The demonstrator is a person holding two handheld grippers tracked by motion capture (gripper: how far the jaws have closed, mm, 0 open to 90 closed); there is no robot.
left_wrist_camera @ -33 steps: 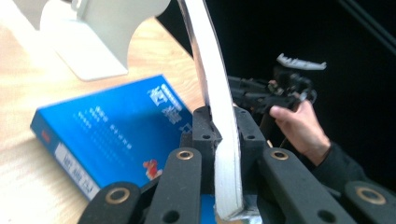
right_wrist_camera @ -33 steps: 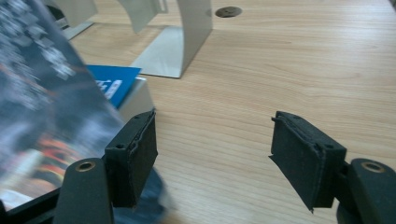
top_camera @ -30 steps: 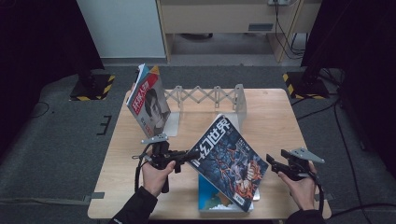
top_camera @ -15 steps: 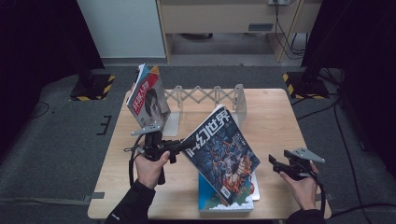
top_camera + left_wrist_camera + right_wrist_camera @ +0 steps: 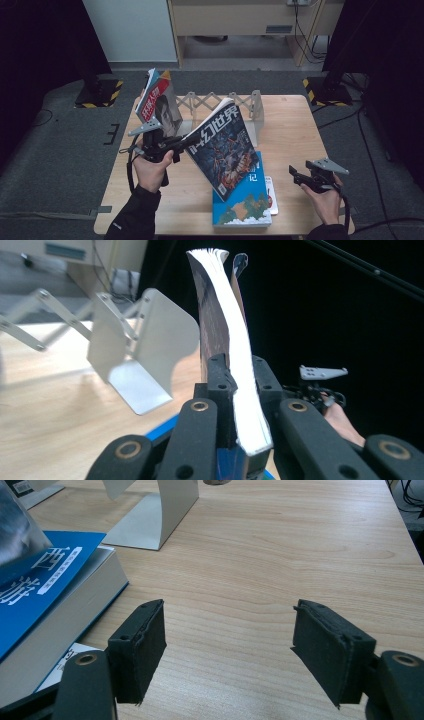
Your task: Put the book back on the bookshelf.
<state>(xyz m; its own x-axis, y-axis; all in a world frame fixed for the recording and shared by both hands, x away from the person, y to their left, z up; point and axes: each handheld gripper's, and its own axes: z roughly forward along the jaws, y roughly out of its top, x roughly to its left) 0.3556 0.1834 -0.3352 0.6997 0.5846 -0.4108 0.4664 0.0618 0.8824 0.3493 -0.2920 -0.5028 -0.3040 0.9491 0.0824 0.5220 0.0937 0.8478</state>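
Observation:
A magazine with a dark blue illustrated cover hangs tilted above the table, its spine edge clamped in my left gripper. In the left gripper view the black jaws press both sides of the magazine's white page block, so my left gripper is shut on it. Under the magazine a thick blue book lies flat near the front edge. My right gripper hovers low at the front right, open, with bare wood between its pads. The blue book lies to its left.
An expanding metal book rack stands across the back of the wooden table, with upright magazines leaning at its left end. Its white end plate is near the lifted magazine. A thin booklet pokes out under the blue book.
The left gripper has lifted the magazine higher and a little toward the rack, off the blue book, and it now stands steeper. The right gripper has stayed where it was.

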